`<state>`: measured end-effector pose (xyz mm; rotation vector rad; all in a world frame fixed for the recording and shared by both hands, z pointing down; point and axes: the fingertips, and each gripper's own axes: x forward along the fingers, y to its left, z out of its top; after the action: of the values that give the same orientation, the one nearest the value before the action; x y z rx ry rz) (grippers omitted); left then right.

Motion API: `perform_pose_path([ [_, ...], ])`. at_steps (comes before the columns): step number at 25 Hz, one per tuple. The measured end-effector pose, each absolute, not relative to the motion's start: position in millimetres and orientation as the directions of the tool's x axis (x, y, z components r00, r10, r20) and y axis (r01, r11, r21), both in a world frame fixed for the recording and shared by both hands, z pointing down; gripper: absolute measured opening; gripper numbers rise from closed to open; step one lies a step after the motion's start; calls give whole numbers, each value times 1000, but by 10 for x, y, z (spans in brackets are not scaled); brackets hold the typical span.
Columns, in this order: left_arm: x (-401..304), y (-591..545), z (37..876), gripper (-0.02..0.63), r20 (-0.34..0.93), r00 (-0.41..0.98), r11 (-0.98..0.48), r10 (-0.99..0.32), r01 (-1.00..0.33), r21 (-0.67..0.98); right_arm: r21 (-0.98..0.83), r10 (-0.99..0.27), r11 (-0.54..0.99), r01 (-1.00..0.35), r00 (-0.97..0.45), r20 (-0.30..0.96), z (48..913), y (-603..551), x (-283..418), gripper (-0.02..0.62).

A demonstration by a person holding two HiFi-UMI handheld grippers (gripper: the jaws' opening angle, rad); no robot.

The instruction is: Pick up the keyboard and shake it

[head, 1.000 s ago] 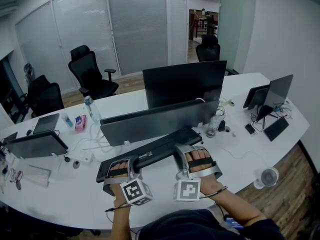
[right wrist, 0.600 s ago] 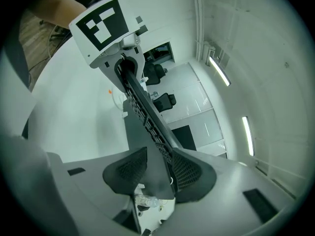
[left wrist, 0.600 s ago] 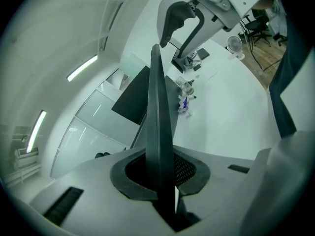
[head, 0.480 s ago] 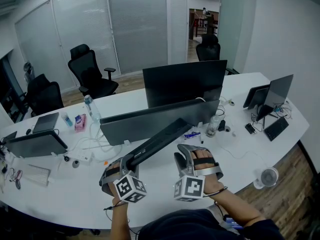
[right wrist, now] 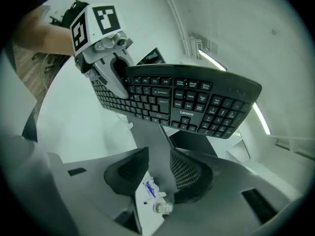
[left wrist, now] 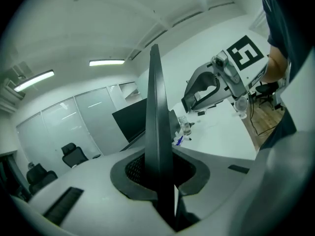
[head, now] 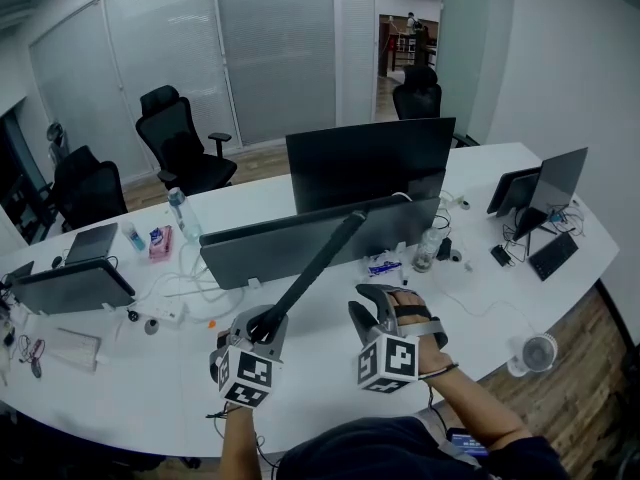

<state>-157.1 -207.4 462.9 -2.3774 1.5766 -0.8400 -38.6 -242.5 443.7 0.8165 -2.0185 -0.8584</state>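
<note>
Above desk (head: 480, 298), left fingers (left wrist: 132, 170) clamp keyboard (head: 312, 266), keys (right wrist: 182, 100) only facing right fingers (right wrist: 189, 173), narrowing, empty

The left gripper (head: 262, 330) clamps one end of the keyboard (head: 318, 260), jaws tight on its edge. The right gripper (head: 372, 306) is held beside it, clear of the keyboard. Its jaws have just been closing and stand partly apart with nothing between them. The left forearm (head: 236, 446) and right forearm (head: 478, 416) reach forward.
</note>
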Motion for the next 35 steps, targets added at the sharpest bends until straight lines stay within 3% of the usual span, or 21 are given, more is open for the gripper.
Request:
perform_pose_path([
  [11,-1298,-1934,4583,78,236,506,-554,-830,-797,-239,676,-715,648,-350,-585,383,4358,-2444,-377,110],
  [20,-1172,-1813,4442,78,92,656,-662,-749,-741,-108,403,-543,821,-406,-774,327,4258,-2348,-427,115],
  [27,-1132,-1734,4333,78,23,699,-699,-714,-712,-59,148,-397,917,-369,-876,275,4230,-2279,-460,175],
  [35,-1022,-1615,4187,78,-79,779,-782,-623,-623,20,-105,-241,961,-255,-962,132,4116,-2213,-481,235],
])
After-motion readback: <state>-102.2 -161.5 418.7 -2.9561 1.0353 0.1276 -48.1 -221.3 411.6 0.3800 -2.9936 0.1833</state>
